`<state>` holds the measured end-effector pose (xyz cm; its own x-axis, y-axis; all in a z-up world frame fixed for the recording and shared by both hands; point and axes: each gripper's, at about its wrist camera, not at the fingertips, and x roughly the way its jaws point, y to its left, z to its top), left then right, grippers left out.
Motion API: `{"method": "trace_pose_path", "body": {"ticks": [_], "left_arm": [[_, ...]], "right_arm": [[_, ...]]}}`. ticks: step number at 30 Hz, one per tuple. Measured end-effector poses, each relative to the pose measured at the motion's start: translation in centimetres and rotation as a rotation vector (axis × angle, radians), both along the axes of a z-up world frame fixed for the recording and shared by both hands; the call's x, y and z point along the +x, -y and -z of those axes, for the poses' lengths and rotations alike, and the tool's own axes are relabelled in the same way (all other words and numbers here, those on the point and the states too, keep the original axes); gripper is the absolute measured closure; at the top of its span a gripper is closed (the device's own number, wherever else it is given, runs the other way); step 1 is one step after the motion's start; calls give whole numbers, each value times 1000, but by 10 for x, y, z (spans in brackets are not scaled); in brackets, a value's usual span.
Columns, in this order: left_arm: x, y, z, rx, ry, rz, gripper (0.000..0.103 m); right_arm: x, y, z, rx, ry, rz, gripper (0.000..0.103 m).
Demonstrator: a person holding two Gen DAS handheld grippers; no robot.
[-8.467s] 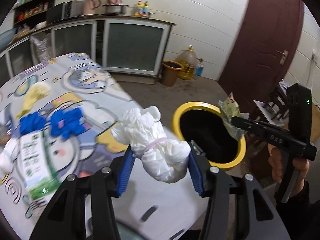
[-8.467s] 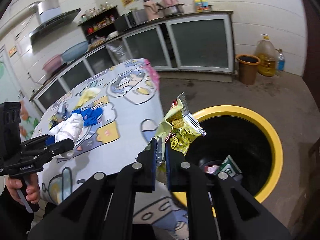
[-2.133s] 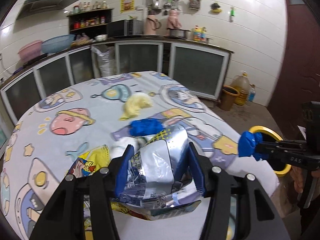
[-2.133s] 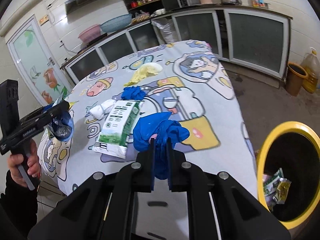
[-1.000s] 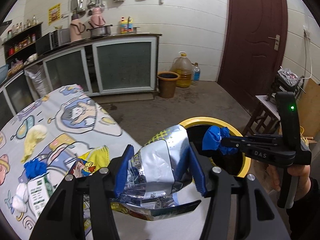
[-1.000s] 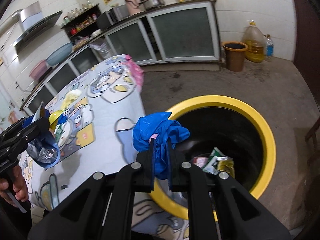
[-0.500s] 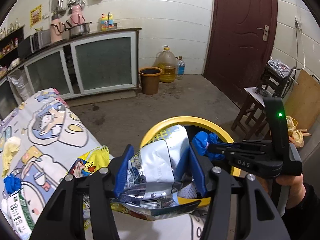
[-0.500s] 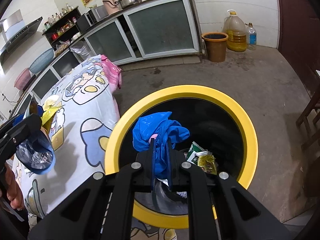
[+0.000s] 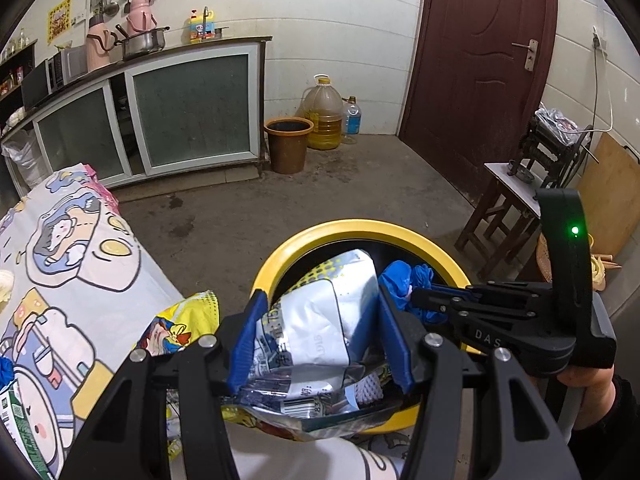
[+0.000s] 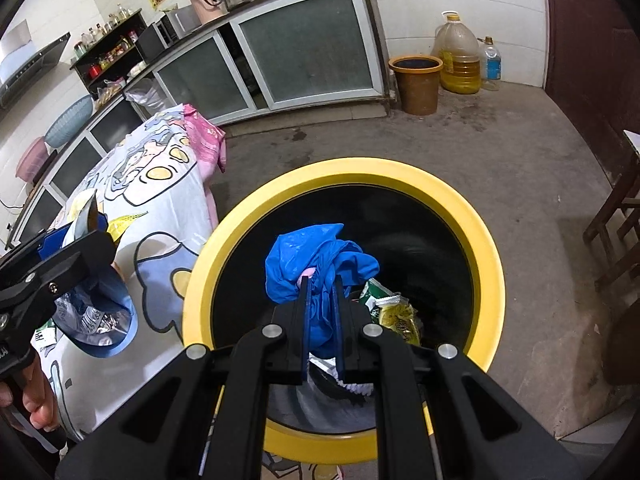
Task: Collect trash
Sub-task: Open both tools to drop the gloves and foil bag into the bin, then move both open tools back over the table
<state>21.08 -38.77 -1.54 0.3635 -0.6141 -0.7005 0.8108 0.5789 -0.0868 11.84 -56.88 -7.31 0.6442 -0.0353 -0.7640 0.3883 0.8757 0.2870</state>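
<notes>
My left gripper (image 9: pixel 320 320) is shut on a silver and blue foil snack bag (image 9: pixel 316 332) and holds it at the near rim of the yellow-rimmed black trash bin (image 9: pixel 352 230). My right gripper (image 10: pixel 320 284) is shut on a crumpled blue glove (image 10: pixel 316 264) and holds it over the bin's (image 10: pixel 348 172) open mouth. The glove also shows in the left wrist view (image 9: pixel 404 280). Snack wrappers (image 10: pixel 394 312) lie inside the bin. The left gripper (image 10: pixel 60 256) with its bag shows at the left of the right wrist view.
A table with a cartoon cloth (image 9: pixel 72 264) stands left of the bin; a green and white pack (image 9: pixel 24 436) lies on it. A brown bucket (image 9: pixel 289 144) and oil jugs (image 9: pixel 323 118) stand by the far wall. A wooden stool (image 9: pixel 508 208) is at right.
Both grippers have moved further over the bin with their loads. The right gripper's blue glove now hangs over the bin's middle. The left gripper's bag has reached the rim.
</notes>
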Motion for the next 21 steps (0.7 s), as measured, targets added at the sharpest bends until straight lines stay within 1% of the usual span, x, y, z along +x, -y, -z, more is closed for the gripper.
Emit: {"method": "trace_pose_path", "body": {"ticks": [3,5,6,7,8,9,10,11,13,17,21], "left_arm": [[4,8,4,-1,-9,2,51],[5,8,5,-8,-15,-2,48],[6,7,6,-14,-23,-10,47],[7,6,7,-18,-32,-15,40],[9,4,7,-23,-46,-25,26],[10,1,7,-30,-54,-40,18],[12,-4,7,-45,-61,-64,13],[15,-10,6,-58,-72,-79,12],[20,-19,5,-61,-90,-109,8],[23,-43,0,-83,-89,-164,8],[21,-69,-9,-84,-62,-204,8]], "right_arm": [[2,2,3,-8,-16,12,92],[3,3,4,-3,-31,21,92],[4,5,6,-7,-47,37,89],[4,6,8,-11,-62,42,87],[4,6,9,-15,-72,42,79],[3,8,11,-17,-81,52,60],[2,10,12,-10,-82,65,49],[0,11,13,0,-75,71,39],[-5,13,13,16,-68,84,40],[-9,11,10,34,-53,86,39],[-10,2,4,28,-41,69,40]]}}
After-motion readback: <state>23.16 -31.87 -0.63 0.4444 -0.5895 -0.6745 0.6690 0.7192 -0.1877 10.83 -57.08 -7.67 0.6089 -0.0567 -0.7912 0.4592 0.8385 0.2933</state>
